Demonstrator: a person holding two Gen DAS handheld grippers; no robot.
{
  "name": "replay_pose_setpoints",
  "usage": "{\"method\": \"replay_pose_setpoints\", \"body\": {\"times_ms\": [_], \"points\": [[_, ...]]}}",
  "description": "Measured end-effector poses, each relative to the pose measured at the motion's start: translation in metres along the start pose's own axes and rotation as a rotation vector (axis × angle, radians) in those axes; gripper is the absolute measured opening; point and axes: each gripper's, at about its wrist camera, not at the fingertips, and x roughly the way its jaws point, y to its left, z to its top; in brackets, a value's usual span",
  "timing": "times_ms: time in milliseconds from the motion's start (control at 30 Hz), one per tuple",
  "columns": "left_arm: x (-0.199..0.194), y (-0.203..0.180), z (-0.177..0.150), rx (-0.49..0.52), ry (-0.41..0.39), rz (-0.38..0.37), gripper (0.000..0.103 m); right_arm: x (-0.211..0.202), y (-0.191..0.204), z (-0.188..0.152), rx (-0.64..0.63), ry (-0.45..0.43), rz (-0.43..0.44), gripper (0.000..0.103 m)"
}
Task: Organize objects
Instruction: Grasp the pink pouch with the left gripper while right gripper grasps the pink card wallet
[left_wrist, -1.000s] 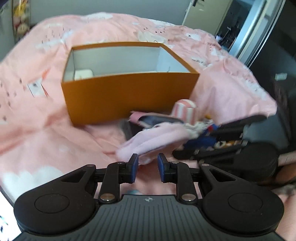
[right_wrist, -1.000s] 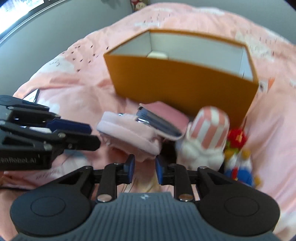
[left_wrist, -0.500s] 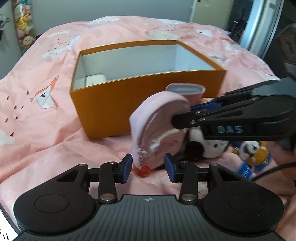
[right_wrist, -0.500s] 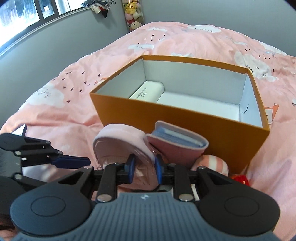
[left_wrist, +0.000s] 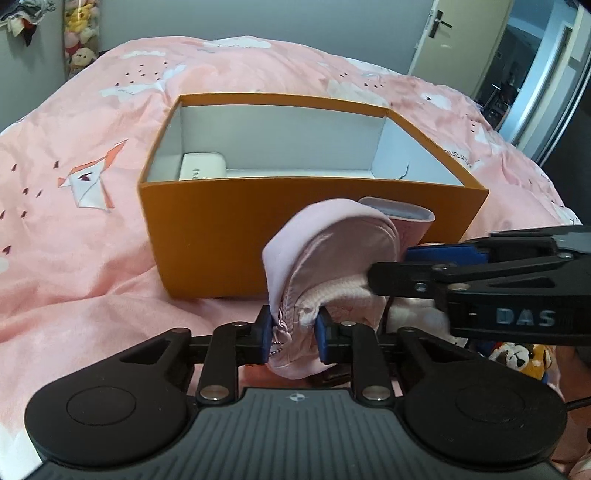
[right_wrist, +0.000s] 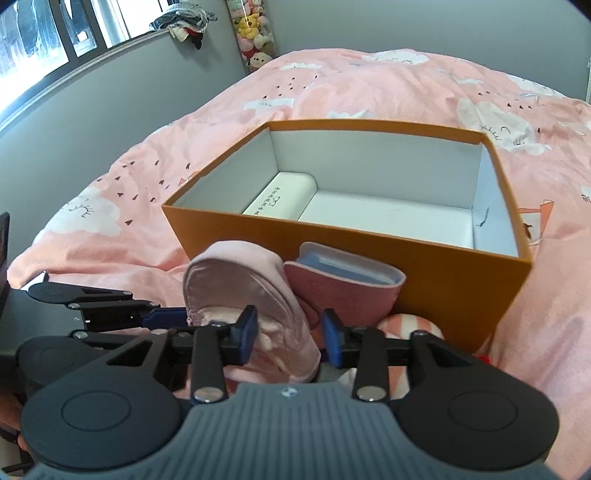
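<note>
Gripping the pink pouch (left_wrist: 332, 254) at its lower zipper edge, the left gripper (left_wrist: 293, 334) has just been closing; its blue pads press the fabric from both sides, jaws narrow. Pouch stands upright at centre of the left wrist view, in front of the orange box (left_wrist: 229, 236).

Right gripper (right_wrist: 290, 336) has just been opening. Jaws stand partly apart with the pouch (right_wrist: 255, 295) between them; left pad touches the fabric, right pad (right_wrist: 332, 341) is clear of it. No clamp there. In the left view the right gripper (left_wrist: 417, 266) reaches in from the right edge, fingertips against the pouch's side.

Behind the pouch, a darker pink case (right_wrist: 343, 280) with a blue-grey inside leans against the box's front wall. A striped pink-and-white item (right_wrist: 410, 328) lies lower right of it, mostly hidden. A small plush toy (left_wrist: 517, 358) shows at lower right of the left view, under the right gripper.

Box (right_wrist: 369, 258) sits open at upper centre on the pink bedspread (right_wrist: 369, 81). Inside, white lining, and one white case (right_wrist: 284, 195) lying along the left wall. Rest of the floor bare.

Soft toys (right_wrist: 255, 33) hang on the far wall, upper centre of the right view.
</note>
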Motion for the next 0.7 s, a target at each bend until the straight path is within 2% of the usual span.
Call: {"method": "replay_pose_setpoints", "body": {"times_ms": [167,300,367,467,600,667,700], "points": [[-0.021,0.009,0.001,-0.037,-0.032,0.034,0.023,-0.020,-0.005,-0.007,-0.040,-0.052,-0.087,0.060],[-0.022,0.015,0.002,-0.062,-0.038,0.062,0.023,-0.015,-0.017,-0.002,-0.047,-0.064,-0.141,0.060],[-0.021,0.018,0.003,-0.072,-0.036,0.066,0.023,-0.007,-0.023,0.002,-0.058,-0.057,-0.147,0.065],[-0.019,0.019,0.004,-0.077,-0.028,0.065,0.023,0.008,-0.032,0.005,-0.075,-0.028,-0.139,0.066],[-0.014,0.023,0.004,-0.085,-0.014,0.089,0.023,0.025,-0.038,0.002,-0.076,0.008,-0.079,0.066],[-0.012,0.027,0.004,-0.097,-0.004,0.105,0.023,0.031,-0.035,0.000,-0.108,0.008,-0.068,0.055],[-0.011,0.029,0.004,-0.105,0.001,0.110,0.023,0.033,-0.034,-0.001,-0.121,0.009,-0.060,0.055]]}}
